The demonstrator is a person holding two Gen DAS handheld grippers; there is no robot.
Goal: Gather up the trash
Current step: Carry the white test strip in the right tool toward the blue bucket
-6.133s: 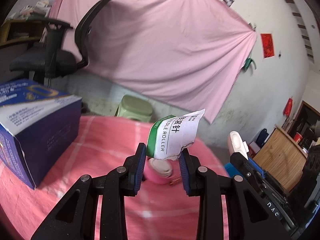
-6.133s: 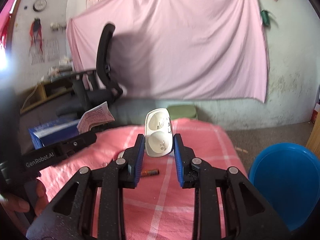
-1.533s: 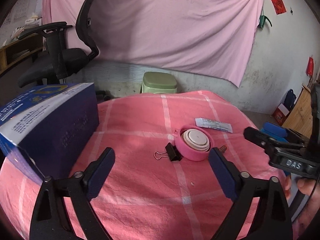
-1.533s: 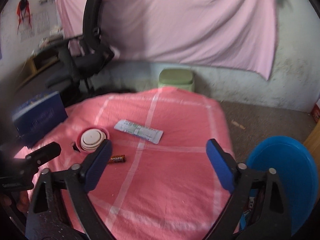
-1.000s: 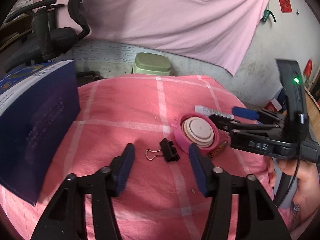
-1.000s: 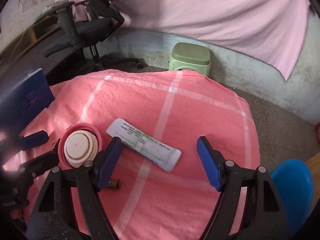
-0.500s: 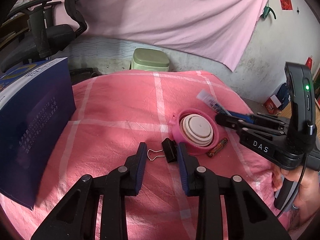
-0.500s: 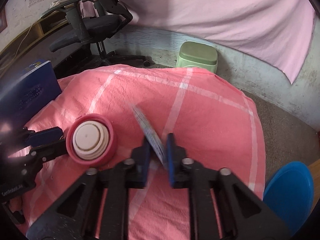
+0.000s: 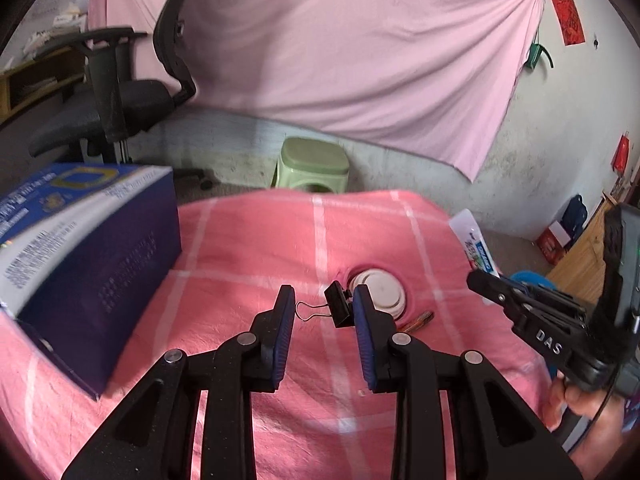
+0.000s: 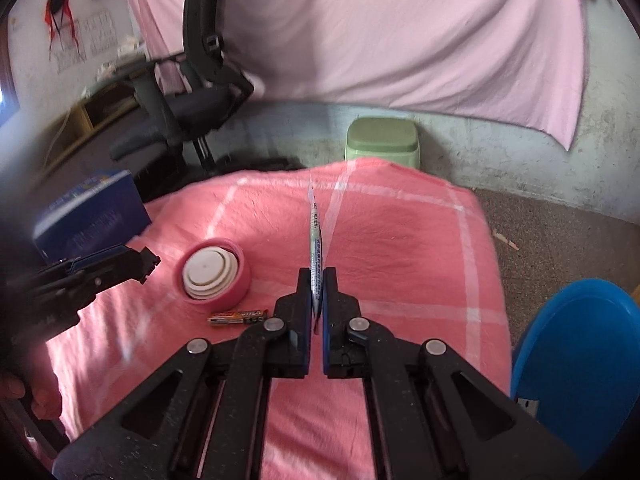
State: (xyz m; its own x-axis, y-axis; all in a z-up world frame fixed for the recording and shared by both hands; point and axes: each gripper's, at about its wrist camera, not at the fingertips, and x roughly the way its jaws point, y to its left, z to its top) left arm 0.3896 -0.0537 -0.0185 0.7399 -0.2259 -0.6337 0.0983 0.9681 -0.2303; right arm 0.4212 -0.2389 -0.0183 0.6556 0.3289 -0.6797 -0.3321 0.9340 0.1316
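pink cloth [image 10: 400, 232] with white checks, blue bin [image 10: 580, 360], navy box [image 9: 80, 248], green stool [image 10: 382, 140].

Soft daylight fills both views, bright on the pink sheet [image 9: 360, 60] and wall, with a glare spot at the far left edge of the right wrist view. Fisheye bending curves the edges into dark corners. Motion blur smears the blue box [image 9: 80, 248] and office chair [image 10: 192, 92].
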